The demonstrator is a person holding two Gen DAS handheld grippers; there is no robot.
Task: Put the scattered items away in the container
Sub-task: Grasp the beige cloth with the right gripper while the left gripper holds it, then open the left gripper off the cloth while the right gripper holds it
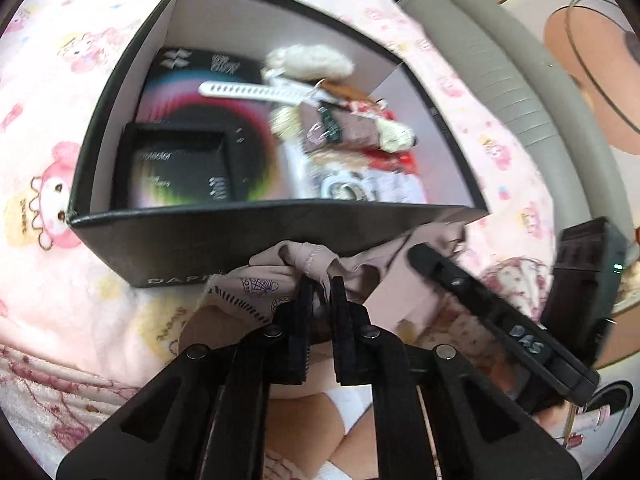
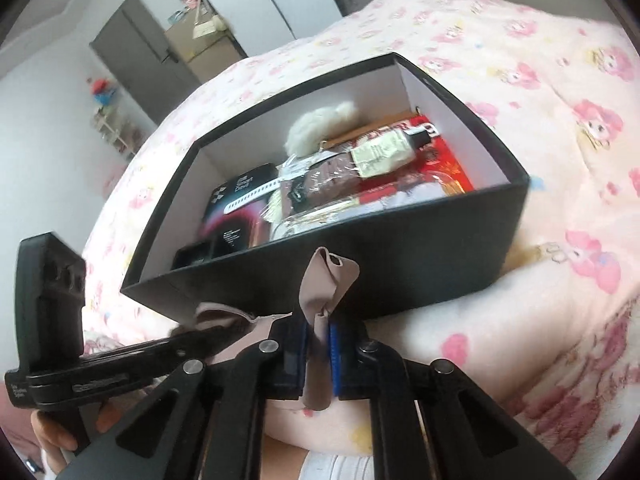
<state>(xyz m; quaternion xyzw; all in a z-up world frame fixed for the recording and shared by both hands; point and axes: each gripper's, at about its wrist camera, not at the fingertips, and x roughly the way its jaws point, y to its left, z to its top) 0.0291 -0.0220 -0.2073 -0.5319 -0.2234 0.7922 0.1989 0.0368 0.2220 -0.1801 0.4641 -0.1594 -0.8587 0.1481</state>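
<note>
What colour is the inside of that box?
White inside the box, black outside; clearest in the right wrist view.

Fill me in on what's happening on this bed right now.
A person is tidying loose items into a black box that sits on a pink cartoon-print blanket. Both grippers are shut on the same beige cloth, just in front of the box's near wall: the left gripper pinches one bunched edge and the right gripper another. The cloth is not in the box yet. Inside already lie dark packets, a white strap, a fluffy white item and a red packet.
</note>
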